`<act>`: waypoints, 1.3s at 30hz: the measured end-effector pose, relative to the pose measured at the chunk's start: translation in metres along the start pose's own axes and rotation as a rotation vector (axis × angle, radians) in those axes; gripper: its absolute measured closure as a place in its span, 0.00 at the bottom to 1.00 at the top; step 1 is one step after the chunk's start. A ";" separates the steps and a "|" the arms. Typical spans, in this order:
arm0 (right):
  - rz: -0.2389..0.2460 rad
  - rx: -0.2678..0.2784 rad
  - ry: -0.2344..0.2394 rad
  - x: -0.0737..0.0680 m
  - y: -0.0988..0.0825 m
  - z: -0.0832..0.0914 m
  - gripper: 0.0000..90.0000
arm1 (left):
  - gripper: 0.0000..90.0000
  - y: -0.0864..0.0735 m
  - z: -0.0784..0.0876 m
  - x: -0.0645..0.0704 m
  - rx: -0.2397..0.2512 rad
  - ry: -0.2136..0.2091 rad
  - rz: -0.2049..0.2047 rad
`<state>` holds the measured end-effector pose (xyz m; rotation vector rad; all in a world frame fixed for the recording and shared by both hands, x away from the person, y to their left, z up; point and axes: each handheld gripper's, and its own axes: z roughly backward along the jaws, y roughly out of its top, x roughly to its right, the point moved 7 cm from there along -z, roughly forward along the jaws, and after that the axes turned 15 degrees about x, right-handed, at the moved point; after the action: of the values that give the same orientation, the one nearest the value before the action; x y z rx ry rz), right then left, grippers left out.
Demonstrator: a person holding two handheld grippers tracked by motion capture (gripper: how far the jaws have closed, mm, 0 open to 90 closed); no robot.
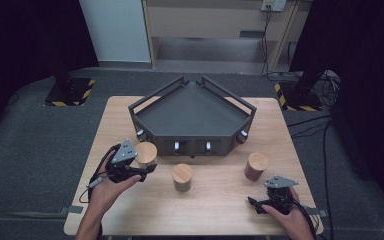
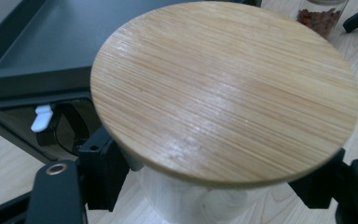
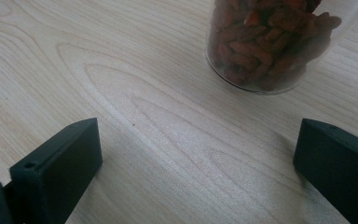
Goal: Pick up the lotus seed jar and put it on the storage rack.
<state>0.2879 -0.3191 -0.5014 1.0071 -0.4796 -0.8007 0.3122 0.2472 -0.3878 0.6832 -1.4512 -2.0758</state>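
The left tongs are clamped on a clear jar with a round bamboo lid, gripping the see-through body just under the lid's rim, one black jaw on each side as the left gripper view shows. That lid is a flat disc of pale, fine-grained bamboo with straight streaks running across it and a soft sheen near its middle; it is wider than the glass beneath, so it overhangs the wall all round. The body below looks whitish and blurred, and what it holds cannot be told. In the high view this jar sits at the left front corner of the dark grey angular tray, just beside its front wall, over the light wooden desk. A second bamboo-lidded jar stands near the desk's middle, in front of the tray and apart from the first. A third jar, filled with reddish-brown dried pieces, stands to the right, also lidded in bamboo. The right tongs lie low by the desk's front right edge with their jaws spread wide and nothing between them; in the right gripper view the red-filled jar stands ahead of them, apart from both jaws.
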 end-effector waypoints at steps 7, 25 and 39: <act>0.000 0.000 0.000 0.000 0.000 0.000 0.02 | 0.27 0.014 -0.002 -0.003 -0.008 0.006 -0.010; 0.001 0.000 0.000 0.000 0.000 0.000 0.02 | 0.27 0.050 -0.007 -0.004 -0.014 0.005 -0.044; 0.001 0.000 0.000 0.000 0.000 0.000 0.02 | 0.27 0.072 -0.014 -0.013 -0.013 0.017 -0.057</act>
<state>0.2879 -0.3192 -0.5015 1.0071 -0.4802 -0.7995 0.3401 0.2245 -0.3228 0.7437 -1.4234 -2.1153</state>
